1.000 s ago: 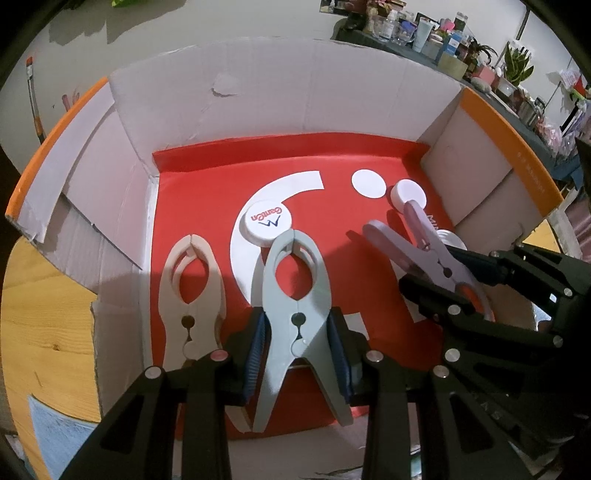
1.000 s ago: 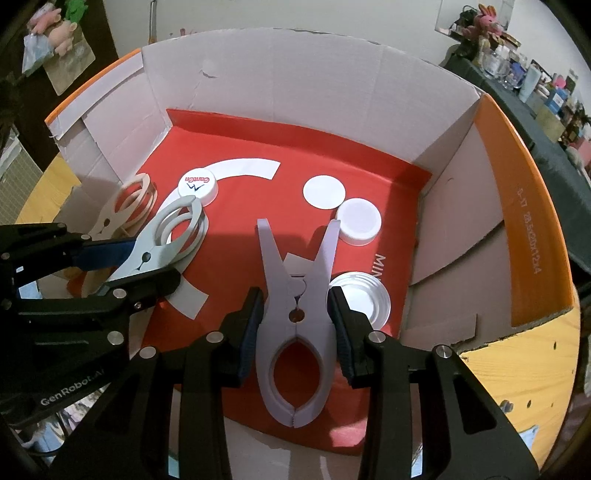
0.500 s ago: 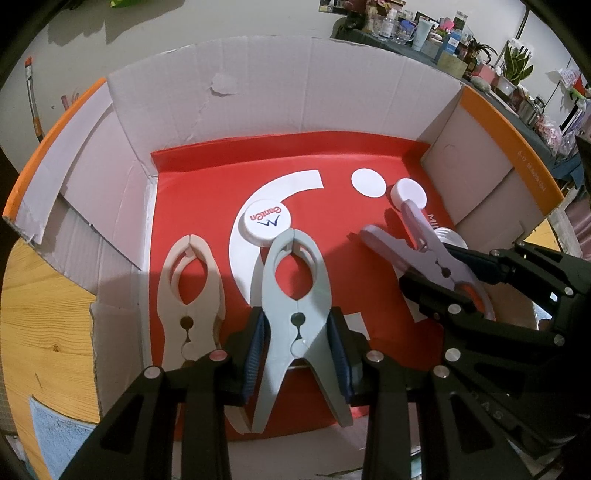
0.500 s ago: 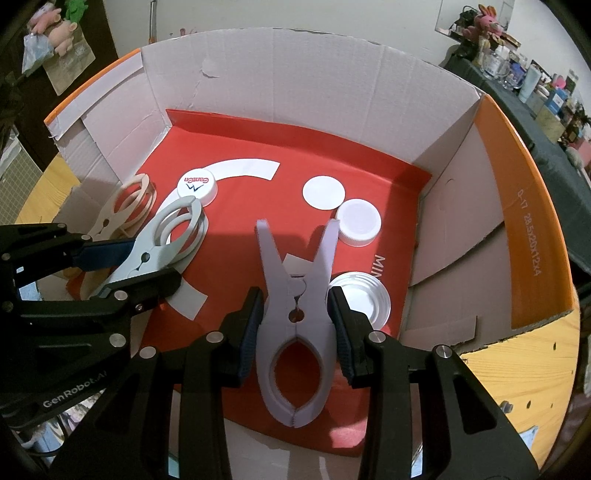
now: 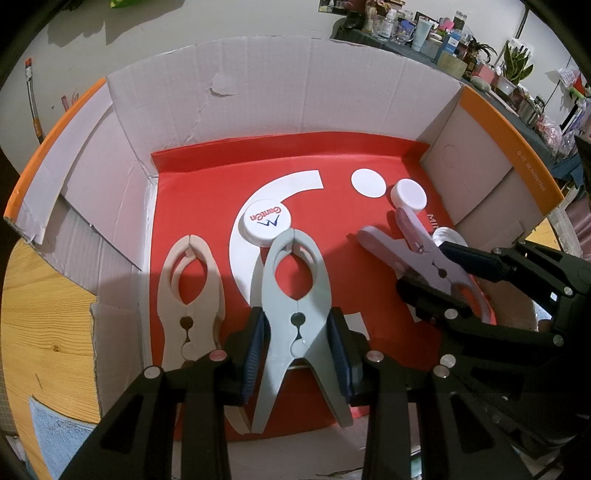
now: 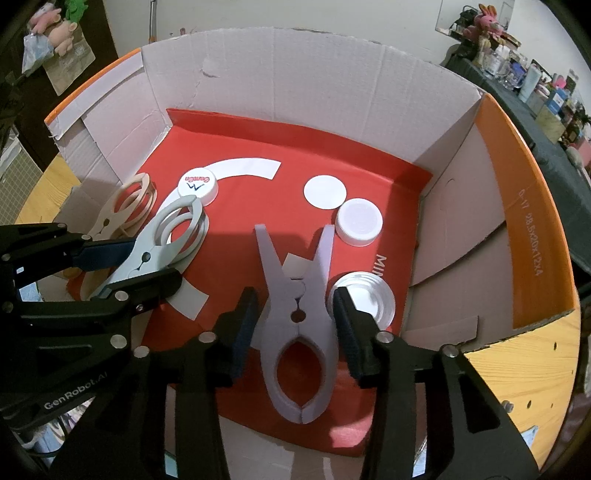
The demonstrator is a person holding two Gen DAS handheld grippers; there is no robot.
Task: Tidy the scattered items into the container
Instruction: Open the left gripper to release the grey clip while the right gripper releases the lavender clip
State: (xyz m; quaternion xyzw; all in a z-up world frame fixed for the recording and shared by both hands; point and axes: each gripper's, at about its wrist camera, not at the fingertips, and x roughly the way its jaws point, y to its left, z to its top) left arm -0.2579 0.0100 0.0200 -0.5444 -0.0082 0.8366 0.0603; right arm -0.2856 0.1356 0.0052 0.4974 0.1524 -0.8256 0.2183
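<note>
Cardboard box with red floor [image 6: 369,155] already holds caps and a beige clip; the right gripper [image 6: 293,317] has just been opening off its lilac plastic clip [image 6: 295,325], while the left gripper [image 5: 295,343] clamps a grey-blue clip [image 5: 293,295], unreleased.

Hidden and cut-off parts

The beige clip [image 6: 122,206] sits half behind the left tongs [image 6: 129,267]; the silver lid [image 5: 448,236] is mostly covered by the right tongs [image 5: 439,275]; shelf clutter [image 5: 443,33] is too small to identify.
</note>
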